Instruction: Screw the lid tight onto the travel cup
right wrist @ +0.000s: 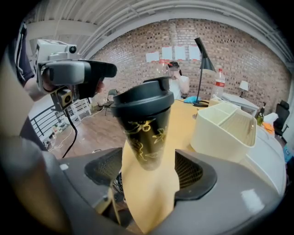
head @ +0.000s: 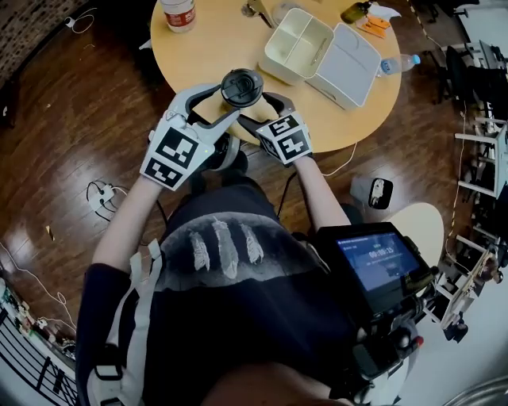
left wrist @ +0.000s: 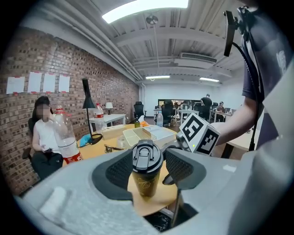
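Black lid [head: 240, 86] seated on travel cup [right wrist: 146, 137], upright at near edge of table [head: 206, 47]. Your left gripper [left wrist: 147, 167]: jaws pinch lid. Your right gripper [right wrist: 149, 174]: jaws wide, straddling cup body, not touching. Tightness unconfirmed; final twisting likely left.

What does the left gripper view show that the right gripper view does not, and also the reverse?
Only the left gripper view: the right gripper's marker cube, lit ceiling lights and the lid's top face. Only the right gripper view: the left gripper beside the lid, with a black cable hanging under it. Both: the travel cup between the jaws, the round table, the cream box, the brick wall.
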`<state>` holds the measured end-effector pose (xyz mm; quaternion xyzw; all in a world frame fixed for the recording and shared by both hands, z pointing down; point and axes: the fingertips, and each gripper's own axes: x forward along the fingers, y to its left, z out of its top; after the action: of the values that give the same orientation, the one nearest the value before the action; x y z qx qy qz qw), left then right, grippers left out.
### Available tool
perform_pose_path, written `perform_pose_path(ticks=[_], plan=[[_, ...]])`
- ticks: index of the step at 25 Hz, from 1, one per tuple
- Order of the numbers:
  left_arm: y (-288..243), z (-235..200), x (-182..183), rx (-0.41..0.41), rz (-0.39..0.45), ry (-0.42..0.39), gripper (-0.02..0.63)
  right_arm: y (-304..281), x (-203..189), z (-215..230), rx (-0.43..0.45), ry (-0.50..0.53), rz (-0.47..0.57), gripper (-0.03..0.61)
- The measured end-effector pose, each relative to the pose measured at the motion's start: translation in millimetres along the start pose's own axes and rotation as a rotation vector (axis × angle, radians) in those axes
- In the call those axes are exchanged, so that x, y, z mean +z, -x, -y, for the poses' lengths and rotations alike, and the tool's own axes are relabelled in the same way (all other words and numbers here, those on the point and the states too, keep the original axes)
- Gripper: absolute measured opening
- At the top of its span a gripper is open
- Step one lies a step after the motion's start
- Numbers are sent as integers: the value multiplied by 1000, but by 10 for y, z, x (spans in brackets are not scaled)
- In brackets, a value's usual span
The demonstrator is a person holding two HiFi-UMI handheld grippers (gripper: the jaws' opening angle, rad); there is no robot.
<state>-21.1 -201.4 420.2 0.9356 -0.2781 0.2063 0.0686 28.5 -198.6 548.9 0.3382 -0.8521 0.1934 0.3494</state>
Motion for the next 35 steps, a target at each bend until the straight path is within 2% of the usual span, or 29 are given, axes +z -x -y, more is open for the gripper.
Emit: perform_pose_path(ticks=[5, 8, 11, 12, 13, 18, 23, 28, 31, 35], plan=[[586, -88, 57, 23, 110, 16, 230, 280, -86, -70, -113, -45, -7, 341], [940, -120, -9, 37, 145, 63, 229, 407, -76, -314, -148, -13, -21, 214], [1040, 14, 36, -16, 178, 46, 211, 651, -24, -610, -192, 26, -9, 75], [1045, 77, 70, -40, 190, 27, 127, 735, 29, -707, -194, 30, 9, 13], [1058, 138, 97, -58, 198, 8, 1, 808, 102, -813, -182, 29, 36, 6], [1197, 304, 159, -61, 210, -48, 2, 1144, 593, -1273, -83, 34, 202, 6], [1331, 367, 254, -29, 227, -6, 2, 1421, 939, -1528, -35, 135, 317, 6], [1358, 633, 434, 13, 229, -16, 2, 1770, 900, -1541, 20, 90, 426, 6], [1365, 711, 445, 25, 212, -23, 2, 1826, 850, -1586, 42, 85, 443, 6], [1218, 1131, 519, 43, 193, -59, 0, 2172, 514, -1527, 48, 67, 480, 6]])
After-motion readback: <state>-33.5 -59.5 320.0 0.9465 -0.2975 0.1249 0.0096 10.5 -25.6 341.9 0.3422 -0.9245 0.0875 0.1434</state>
